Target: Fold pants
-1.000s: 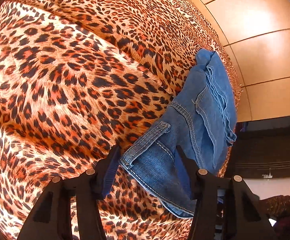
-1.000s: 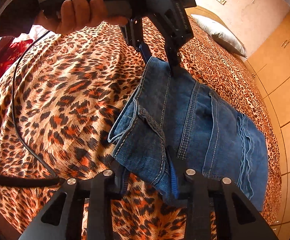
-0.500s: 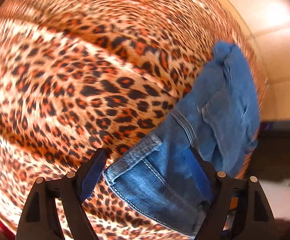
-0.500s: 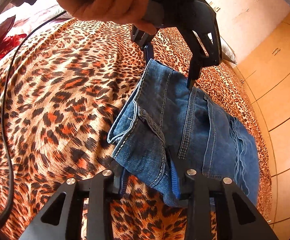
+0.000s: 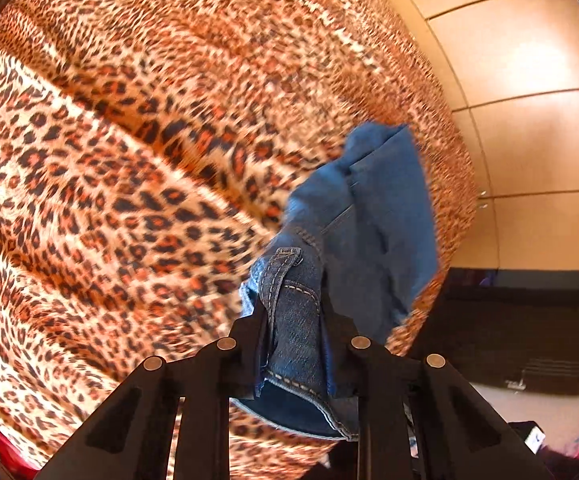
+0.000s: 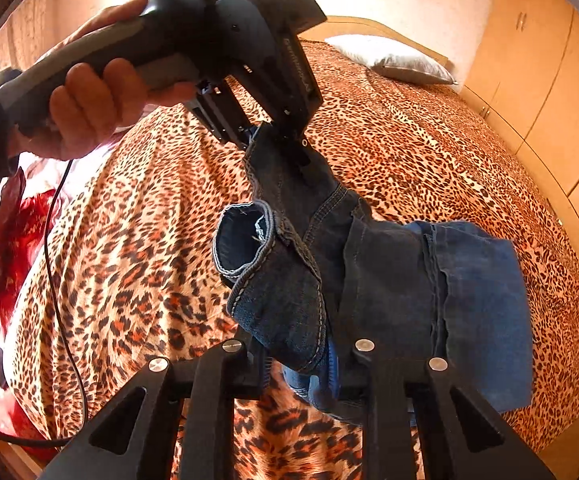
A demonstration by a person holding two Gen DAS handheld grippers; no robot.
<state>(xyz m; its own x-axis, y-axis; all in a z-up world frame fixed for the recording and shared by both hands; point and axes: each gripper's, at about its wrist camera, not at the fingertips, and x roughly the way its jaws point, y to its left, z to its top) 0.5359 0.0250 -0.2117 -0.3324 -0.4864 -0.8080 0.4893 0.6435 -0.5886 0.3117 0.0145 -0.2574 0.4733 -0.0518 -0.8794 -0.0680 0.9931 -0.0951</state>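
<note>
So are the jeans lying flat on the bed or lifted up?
Lifted up. Both grippers, left and right, pinch the jeans, which hang bunched above the leopard bedspread.

Pants [image 6: 389, 280] hang above the bed [image 6: 429, 152], strung between both hand-held grippers; pillow [image 6: 393, 58] at the far end, wardrobe [image 6: 549, 80] along the right.
</note>
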